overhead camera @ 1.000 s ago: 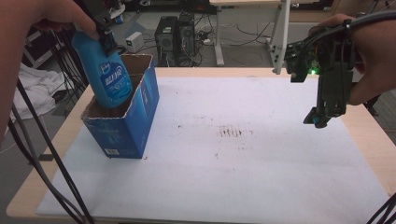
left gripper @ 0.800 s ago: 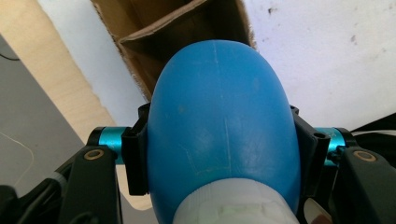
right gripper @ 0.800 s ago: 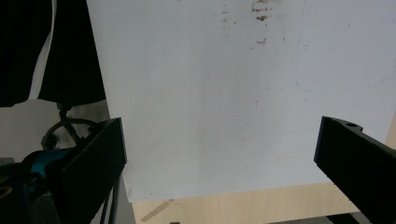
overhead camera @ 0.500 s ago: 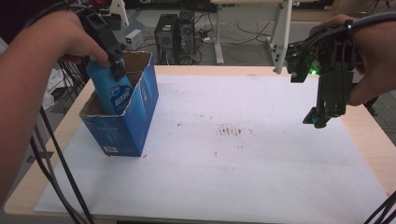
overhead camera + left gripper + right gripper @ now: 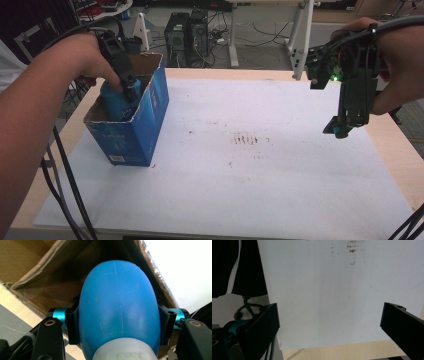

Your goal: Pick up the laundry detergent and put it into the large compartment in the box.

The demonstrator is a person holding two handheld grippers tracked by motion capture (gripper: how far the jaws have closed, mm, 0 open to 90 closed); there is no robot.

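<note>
My left gripper (image 5: 117,322) is clamped on the blue bottle (image 5: 120,305), one black jaw pressed against each flank just above its white cap (image 5: 125,350), which sits nearest the lens in the left gripper view. Beyond the bottle's rounded body, that view looks into the brown cardboard inside of the box (image 5: 37,262), with a strip of the white sheet (image 5: 185,270) past its torn edge. The high view gives what that close look cannot: the bottle (image 5: 114,102) stands partly sunk in the open blue box (image 5: 131,131) at the left of the table (image 5: 395,155), my left gripper (image 5: 131,90) reaching down into the opening.

My right gripper (image 5: 329,322) holds nothing; its jaws stand wide apart, with bare white sheet (image 5: 324,290) between them and a few brown smudges (image 5: 352,246) farther off. In the high view it (image 5: 337,131) hangs above the sheet's right side, well apart from the box, jaws pointing down.
</note>
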